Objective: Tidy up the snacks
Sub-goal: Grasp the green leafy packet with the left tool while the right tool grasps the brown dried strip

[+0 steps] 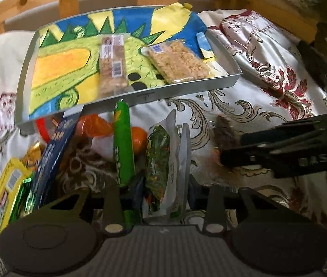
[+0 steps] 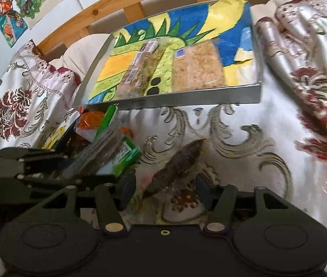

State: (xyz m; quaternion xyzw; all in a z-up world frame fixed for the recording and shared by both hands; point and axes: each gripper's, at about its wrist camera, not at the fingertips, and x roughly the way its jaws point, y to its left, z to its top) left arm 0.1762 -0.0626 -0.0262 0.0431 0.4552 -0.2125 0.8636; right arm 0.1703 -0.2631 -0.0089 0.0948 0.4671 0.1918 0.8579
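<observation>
Here, the left gripper (image 1: 163,187) had its fingers closed on a green-and-white snack packet (image 1: 161,168), held edge-on at lower centre of the left wrist view. Beside it to the left stood a green stick pack (image 1: 123,143), an orange bag (image 1: 94,124), a dark blue box (image 1: 52,159) and a yellow box (image 1: 6,194), crowded together on the patterned bedspread (image 1: 244,106).

In the right wrist view, the right gripper (image 2: 165,184) had its fingers apart on either side of a dark brown bar (image 2: 177,164); whether they touched it could not be told.

A metal tray (image 1: 186,87) lined with a bright drawing sat in the upper middle, carrying a granola bar (image 1: 113,64) and, near it, a crispy rice square (image 1: 177,62).
</observation>
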